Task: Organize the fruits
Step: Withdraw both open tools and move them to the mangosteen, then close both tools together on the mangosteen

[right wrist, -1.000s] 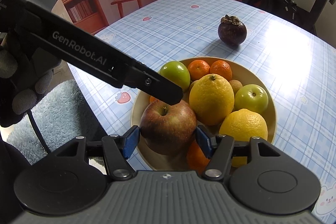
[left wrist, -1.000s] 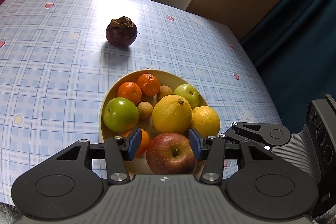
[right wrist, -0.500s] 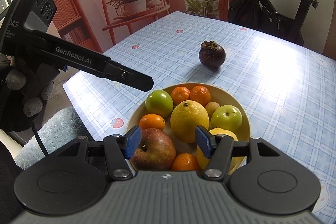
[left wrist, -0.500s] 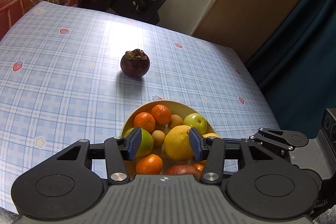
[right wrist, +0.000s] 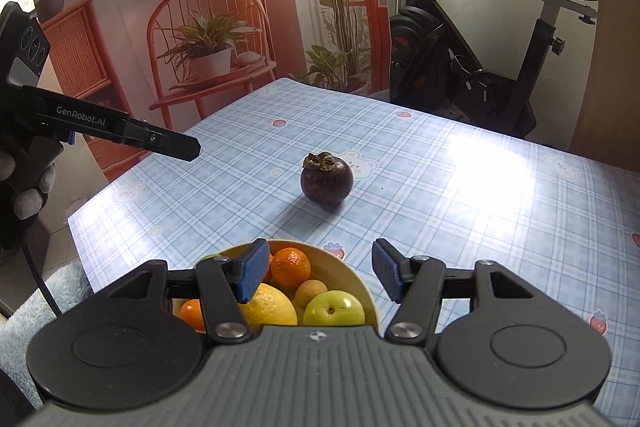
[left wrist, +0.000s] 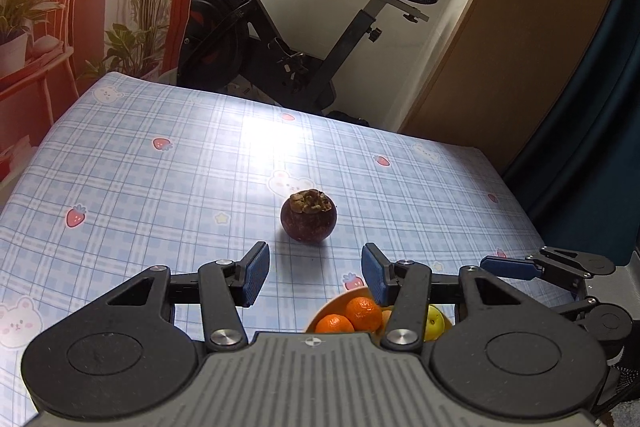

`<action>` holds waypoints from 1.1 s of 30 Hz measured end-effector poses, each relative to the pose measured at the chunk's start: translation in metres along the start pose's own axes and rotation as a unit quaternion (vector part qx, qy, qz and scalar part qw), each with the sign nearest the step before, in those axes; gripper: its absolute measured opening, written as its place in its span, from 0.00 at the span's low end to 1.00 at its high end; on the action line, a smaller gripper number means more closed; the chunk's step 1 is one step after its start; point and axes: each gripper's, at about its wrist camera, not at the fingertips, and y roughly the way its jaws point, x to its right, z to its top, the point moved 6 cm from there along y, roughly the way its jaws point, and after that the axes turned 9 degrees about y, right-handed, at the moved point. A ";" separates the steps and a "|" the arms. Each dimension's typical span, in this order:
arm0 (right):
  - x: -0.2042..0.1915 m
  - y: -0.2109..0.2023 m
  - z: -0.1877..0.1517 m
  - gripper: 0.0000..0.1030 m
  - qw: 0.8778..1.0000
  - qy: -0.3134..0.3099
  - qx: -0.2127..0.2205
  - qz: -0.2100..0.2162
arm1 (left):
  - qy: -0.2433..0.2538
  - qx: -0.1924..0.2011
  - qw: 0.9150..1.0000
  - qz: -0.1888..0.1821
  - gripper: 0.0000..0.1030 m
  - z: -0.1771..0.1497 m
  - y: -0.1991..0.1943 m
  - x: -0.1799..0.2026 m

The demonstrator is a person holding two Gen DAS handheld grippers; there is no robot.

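A dark purple mangosteen [left wrist: 308, 221] sits alone on the blue checked tablecloth [left wrist: 160, 195], also seen in the right wrist view as the mangosteen [right wrist: 327, 178]. A yellow bowl [right wrist: 362, 287] full of fruit lies near the front: tangerines [right wrist: 291, 266], a lemon [right wrist: 268, 307], a green apple [right wrist: 334, 308]. In the left wrist view only the bowl's [left wrist: 340, 301] far part shows, with tangerines [left wrist: 363, 313]. My left gripper [left wrist: 315, 273] hangs open above the cloth, short of the mangosteen, nothing between its pads. My right gripper [right wrist: 316, 269] is open over the bowl's far rim, empty.
The right gripper's finger [left wrist: 516, 266] shows at the right of the left wrist view; the left gripper [right wrist: 120, 133], held by a gloved hand [right wrist: 28, 187], crosses the left of the right wrist view. An exercise bike [left wrist: 288, 39] and a chair with plants [right wrist: 212, 59] stand beyond the table.
Both grippers rose and tilted up, away from the bowl; the fruit has slid down out of the jaws' gaps and the mangosteen now lies just ahead of the left gripper. Both stay open.
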 end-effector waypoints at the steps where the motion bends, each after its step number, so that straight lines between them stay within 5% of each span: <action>1: 0.003 0.005 0.002 0.59 1.000 -0.004 0.001 -0.002 | 0.003 0.001 1.000 0.003 0.52 0.003 0.004 -0.002; 21: 0.014 0.109 0.032 0.59 0.996 -0.078 -0.036 0.027 | 0.042 -0.036 0.998 -0.040 0.60 0.026 0.094 -0.008; 33: 0.013 0.156 0.032 0.59 0.992 -0.097 -0.069 0.048 | -0.054 -0.056 0.994 -0.082 0.59 0.020 0.121 -0.038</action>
